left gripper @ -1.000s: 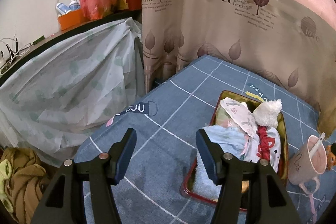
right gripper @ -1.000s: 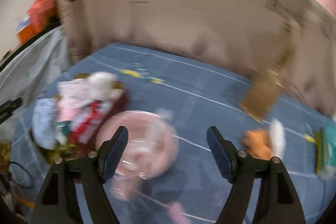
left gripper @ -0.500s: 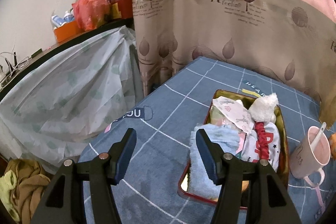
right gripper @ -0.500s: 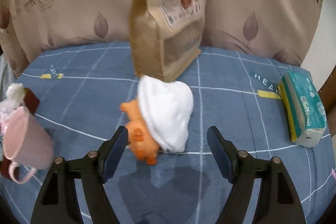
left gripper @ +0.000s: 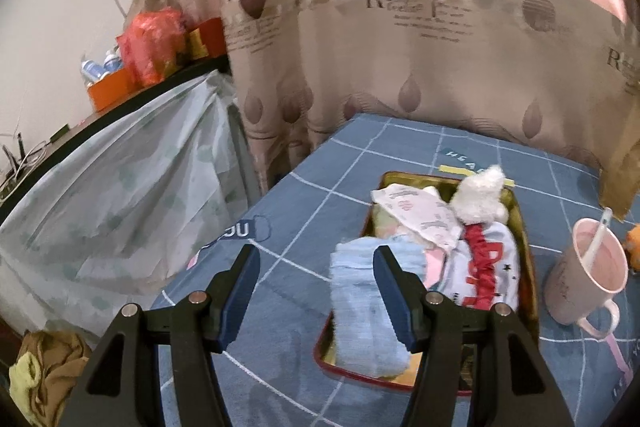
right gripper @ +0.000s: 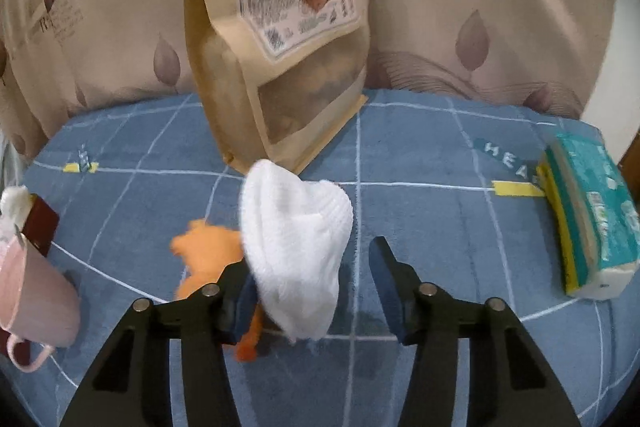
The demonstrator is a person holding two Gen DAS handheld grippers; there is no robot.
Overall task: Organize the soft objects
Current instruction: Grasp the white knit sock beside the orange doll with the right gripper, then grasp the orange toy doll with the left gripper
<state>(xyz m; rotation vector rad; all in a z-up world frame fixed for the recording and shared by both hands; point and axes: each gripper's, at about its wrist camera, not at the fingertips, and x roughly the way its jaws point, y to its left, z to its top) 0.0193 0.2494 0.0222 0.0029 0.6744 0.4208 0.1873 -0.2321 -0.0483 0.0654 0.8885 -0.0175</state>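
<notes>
Blue checked cloth (right gripper: 420, 155) covers the surface, curtain (left gripper: 400, 67) behind. Left gripper (left gripper: 316, 289) hangs spread and empty beside the tin (left gripper: 522, 227), which holds a blue towel (left gripper: 360, 307) and other soft items. Right gripper (right gripper: 314, 285) is closing around a white cloth (right gripper: 296, 239) lying on an orange toy (right gripper: 208, 255); right pad not yet touching. Bag (right gripper: 276, 39) stands just behind; mug (right gripper: 32, 295) to the left.

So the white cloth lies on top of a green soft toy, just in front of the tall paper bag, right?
Not quite: the soft toy under the white cloth is orange, not green, as the right wrist view shows. The cloth does lie over it, just in front of the tall paper bag.
</notes>
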